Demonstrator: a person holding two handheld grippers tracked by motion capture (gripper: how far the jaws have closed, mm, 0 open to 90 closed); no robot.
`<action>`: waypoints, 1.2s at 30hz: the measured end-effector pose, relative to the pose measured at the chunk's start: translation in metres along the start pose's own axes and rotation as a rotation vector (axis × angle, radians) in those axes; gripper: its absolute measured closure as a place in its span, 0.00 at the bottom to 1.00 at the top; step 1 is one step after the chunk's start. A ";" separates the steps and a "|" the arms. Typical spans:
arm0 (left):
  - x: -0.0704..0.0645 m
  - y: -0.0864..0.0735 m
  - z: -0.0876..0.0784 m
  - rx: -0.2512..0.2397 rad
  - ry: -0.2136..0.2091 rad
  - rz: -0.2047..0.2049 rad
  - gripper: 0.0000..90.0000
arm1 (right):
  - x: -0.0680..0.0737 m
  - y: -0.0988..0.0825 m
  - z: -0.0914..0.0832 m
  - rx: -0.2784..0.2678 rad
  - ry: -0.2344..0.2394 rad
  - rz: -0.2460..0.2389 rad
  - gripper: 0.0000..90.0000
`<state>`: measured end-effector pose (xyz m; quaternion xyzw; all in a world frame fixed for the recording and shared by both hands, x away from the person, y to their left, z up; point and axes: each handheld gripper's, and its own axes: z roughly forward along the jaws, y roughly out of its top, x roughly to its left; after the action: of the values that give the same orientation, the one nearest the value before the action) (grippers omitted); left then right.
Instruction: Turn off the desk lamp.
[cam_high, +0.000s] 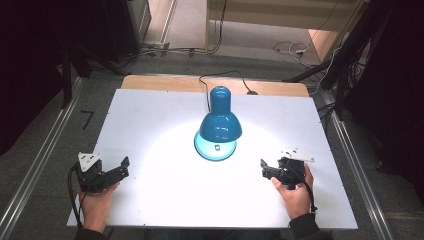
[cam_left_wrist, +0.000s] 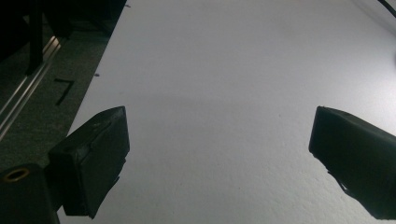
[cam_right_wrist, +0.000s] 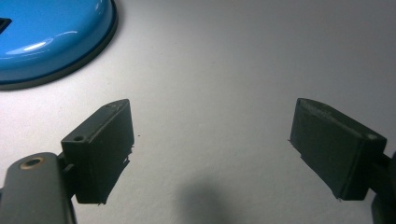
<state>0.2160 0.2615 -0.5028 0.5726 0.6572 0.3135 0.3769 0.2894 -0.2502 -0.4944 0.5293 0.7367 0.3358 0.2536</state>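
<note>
A lamp (cam_high: 220, 120) is standing on the table (cam_high: 150, 120) near its middle, somewhat toward the far side, with its shade hanging over its base (cam_high: 215, 150) and its base sitting on the board nearer the person. The lamp's cord (cam_high: 225, 75) is running from behind it to the far edge of the table. The left tool (cam_high: 116, 169) is sitting at the near left corner, well apart from the lamp. The right tool (cam_high: 267, 170) is sitting at the near right, closer to the base (cam_right_wrist: 46, 37), which is lying ahead and to the left of its jaws. Bare table (cam_left_wrist: 224, 93) is lying between and ahead of the left tool's jaws.
</note>
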 end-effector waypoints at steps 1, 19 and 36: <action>0.000 0.000 0.000 0.000 -0.001 0.000 0.06 | 0.002 0.001 0.001 -0.003 0.003 -0.003 0.13; 0.001 0.000 0.000 -0.002 -0.002 0.000 0.06 | 0.023 0.009 0.010 -0.014 0.040 -0.015 0.14; 0.002 0.000 -0.001 -0.002 0.001 -0.003 0.06 | 0.035 0.013 0.017 -0.022 0.061 -0.021 0.14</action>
<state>0.2153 0.2633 -0.5025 0.5712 0.6578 0.3139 0.3774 0.2987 -0.2100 -0.4956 0.5082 0.7458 0.3572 0.2405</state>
